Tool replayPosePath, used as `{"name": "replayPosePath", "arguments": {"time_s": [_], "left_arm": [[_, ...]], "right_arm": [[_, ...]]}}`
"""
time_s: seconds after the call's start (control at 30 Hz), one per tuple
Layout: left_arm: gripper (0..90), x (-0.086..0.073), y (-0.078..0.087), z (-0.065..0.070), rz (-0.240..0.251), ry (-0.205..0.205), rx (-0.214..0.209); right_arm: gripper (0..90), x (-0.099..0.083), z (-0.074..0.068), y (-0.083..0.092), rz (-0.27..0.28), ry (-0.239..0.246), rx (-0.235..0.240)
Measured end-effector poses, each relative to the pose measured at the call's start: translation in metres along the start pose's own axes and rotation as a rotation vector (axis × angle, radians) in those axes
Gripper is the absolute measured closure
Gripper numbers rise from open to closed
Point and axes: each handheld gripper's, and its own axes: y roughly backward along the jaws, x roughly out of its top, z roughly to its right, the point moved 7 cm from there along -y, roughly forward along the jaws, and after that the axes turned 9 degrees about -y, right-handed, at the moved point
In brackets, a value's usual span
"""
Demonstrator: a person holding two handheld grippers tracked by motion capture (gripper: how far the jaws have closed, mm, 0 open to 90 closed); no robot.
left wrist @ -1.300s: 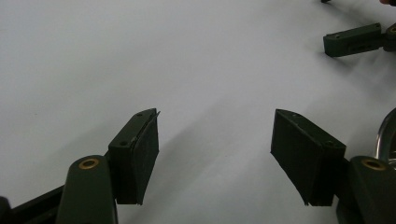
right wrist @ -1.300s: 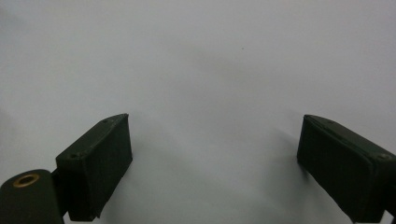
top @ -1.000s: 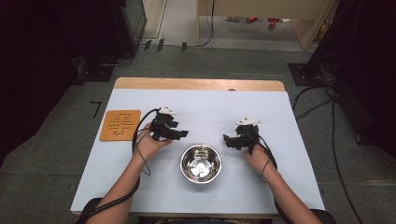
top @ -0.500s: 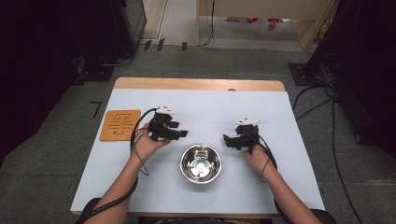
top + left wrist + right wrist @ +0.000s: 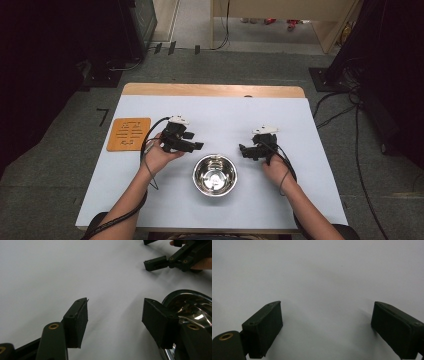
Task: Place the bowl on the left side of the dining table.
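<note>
High view: left hand-held gripper (image 5: pixel 196 146) and right hand-held gripper (image 5: pixel 243 151) flank the steel bowl (image 5: pixel 215 174); both jaws gape, holding nothing; the left's have just been opening.

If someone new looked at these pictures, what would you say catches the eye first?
The shiny steel bowl stands out first, sitting empty near the front middle of the white table. The left gripper and right gripper flank it just behind, each in a hand with jaws open and nothing between them, pointing toward each other. An orange mat lies flat near the table's left edge.
</note>
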Motion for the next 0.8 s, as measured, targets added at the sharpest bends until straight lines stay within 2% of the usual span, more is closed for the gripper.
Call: {"name": "replayPosePath", "arguments": {"time_s": [0.2, 0.8], "left_arm": [[33.2, 0.001, -0.002, 0.005, -0.009, -0.011, -0.018], [32.6, 0.005, -0.006, 0.019, -0.012, -0.034, -0.05]], "right_arm": [[10.0, 0.0, 0.0, 0.0, 0.0, 0.0, 0.0], [10.0, 0.0, 0.0, 0.0, 0.0, 0.0, 0.0]]}}
